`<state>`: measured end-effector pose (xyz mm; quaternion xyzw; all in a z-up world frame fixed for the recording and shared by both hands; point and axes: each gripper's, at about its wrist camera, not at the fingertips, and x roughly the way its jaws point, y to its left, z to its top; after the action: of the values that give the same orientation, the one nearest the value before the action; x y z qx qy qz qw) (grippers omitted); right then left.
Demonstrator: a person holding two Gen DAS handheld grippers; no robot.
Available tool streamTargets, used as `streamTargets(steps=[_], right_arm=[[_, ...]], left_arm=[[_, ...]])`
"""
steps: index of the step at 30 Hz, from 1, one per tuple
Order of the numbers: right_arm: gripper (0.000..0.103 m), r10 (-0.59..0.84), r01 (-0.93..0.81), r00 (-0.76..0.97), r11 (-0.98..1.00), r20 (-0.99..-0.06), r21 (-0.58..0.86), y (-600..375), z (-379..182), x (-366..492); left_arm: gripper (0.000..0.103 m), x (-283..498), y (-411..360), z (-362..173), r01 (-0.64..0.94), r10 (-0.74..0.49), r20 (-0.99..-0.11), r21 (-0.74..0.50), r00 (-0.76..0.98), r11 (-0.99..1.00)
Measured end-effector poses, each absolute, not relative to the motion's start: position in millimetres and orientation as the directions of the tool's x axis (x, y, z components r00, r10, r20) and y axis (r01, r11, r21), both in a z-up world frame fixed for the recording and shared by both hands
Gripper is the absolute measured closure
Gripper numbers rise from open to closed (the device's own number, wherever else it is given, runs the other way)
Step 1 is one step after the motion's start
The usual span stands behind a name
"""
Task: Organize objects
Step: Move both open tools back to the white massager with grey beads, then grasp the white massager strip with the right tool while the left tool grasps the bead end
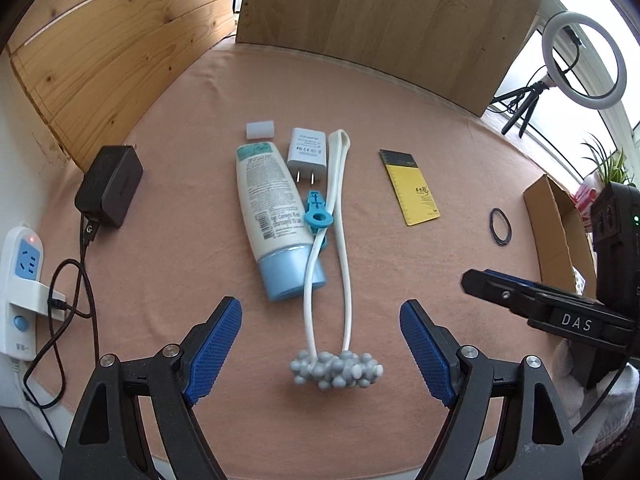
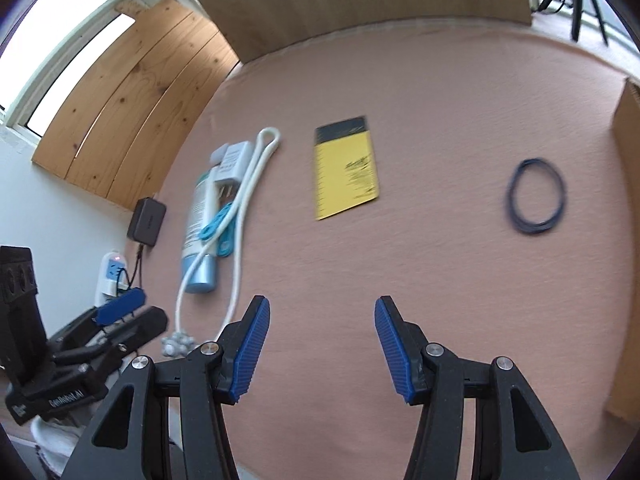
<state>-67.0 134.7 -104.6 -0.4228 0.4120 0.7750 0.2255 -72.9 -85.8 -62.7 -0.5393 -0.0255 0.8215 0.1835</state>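
On the pink cloth lie a white lotion tube with a blue cap [image 1: 272, 216] [image 2: 200, 224], a white plug adapter [image 1: 306, 152] [image 2: 232, 164], a blue clip [image 1: 318, 216] [image 2: 218, 226], a small white block [image 1: 260, 130] and a white looped massager with grey knobs [image 1: 340, 232] [image 2: 248, 184]. Further right are a yellow notepad [image 1: 410, 188] [image 2: 346, 170] and a black elastic band [image 1: 501, 227] [image 2: 536, 196]. My left gripper [image 1: 320, 312] is open just short of the grey knobs [image 1: 338, 370]. My right gripper [image 2: 322, 312] [image 1: 474, 276] is open over bare cloth, short of the notepad.
A black power brick [image 1: 108, 186] and white power strip [image 1: 20, 288] with cables lie at the left edge. Wooden boards [image 1: 380, 20] stand behind the table. A cardboard box [image 1: 556, 232] [image 2: 628, 240] is at the right. A ring light [image 1: 584, 60] stands by the window.
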Motion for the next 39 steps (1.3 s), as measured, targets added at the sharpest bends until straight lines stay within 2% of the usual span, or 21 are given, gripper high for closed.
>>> streamTargets(steps=[4, 5, 7, 12, 15, 23, 29, 34, 36, 39], right_arm=[[0.054, -0.072, -0.683, -0.551, -0.534, -0.832, 0.499, 126.6, -115.5, -87.5], [0.056, -0.090, -0.680, -0.550, -0.528, -0.830, 0.508, 124.6, -118.9, -92.7], [0.067, -0.125, -0.675, -0.548, -0.517, -0.827, 0.526, 121.6, -124.8, -101.8], [0.074, -0.170, -0.674, -0.549, -0.489, -0.818, 0.554, 116.5, -133.0, -118.7], [0.079, -0.197, -0.670, -0.552, -0.474, -0.810, 0.572, 114.1, -134.0, -125.9], [0.083, -0.237, -0.649, -0.565, -0.464, -0.790, 0.603, 103.4, -141.3, -142.5], [0.090, -0.265, -0.641, -0.578, -0.437, -0.772, 0.630, 106.6, -147.1, -140.6], [0.094, -0.284, -0.638, -0.582, -0.422, -0.762, 0.645, 110.6, -147.8, -132.3], [0.095, -0.280, -0.640, -0.581, -0.422, -0.764, 0.642, 112.8, -145.2, -128.4], [0.095, -0.250, -0.652, -0.577, -0.432, -0.778, 0.623, 117.7, -137.9, -119.2]], left_arm=[[0.029, -74.5, -88.9, -71.4, -0.292, 0.340, -0.884, -0.249, -0.320, -0.923], [0.034, -75.5, -89.0, -73.7, -0.299, 0.351, -0.884, -0.260, -0.309, -0.918], [0.045, -77.2, -89.6, -77.6, -0.302, 0.360, -0.887, -0.272, -0.290, -0.914], [0.076, -80.4, -92.4, -85.7, -0.318, 0.373, -0.890, -0.285, -0.263, -0.904], [0.083, -81.9, -94.8, -90.3, -0.327, 0.373, -0.893, -0.284, -0.253, -0.901], [0.084, -85.7, -104.7, -105.7, -0.307, 0.403, -0.888, -0.329, -0.221, -0.893], [0.084, -84.9, -95.7, -113.7, -0.318, 0.415, -0.889, -0.344, -0.192, -0.883], [0.089, -82.2, -82.9, -115.7, -0.332, 0.422, -0.887, -0.348, -0.186, -0.877], [0.094, -81.8, -78.3, -117.9, -0.326, 0.448, -0.878, -0.380, -0.169, -0.866], [0.094, -78.7, -66.8, -119.8, -0.339, 0.486, -0.864, -0.422, -0.130, -0.841]])
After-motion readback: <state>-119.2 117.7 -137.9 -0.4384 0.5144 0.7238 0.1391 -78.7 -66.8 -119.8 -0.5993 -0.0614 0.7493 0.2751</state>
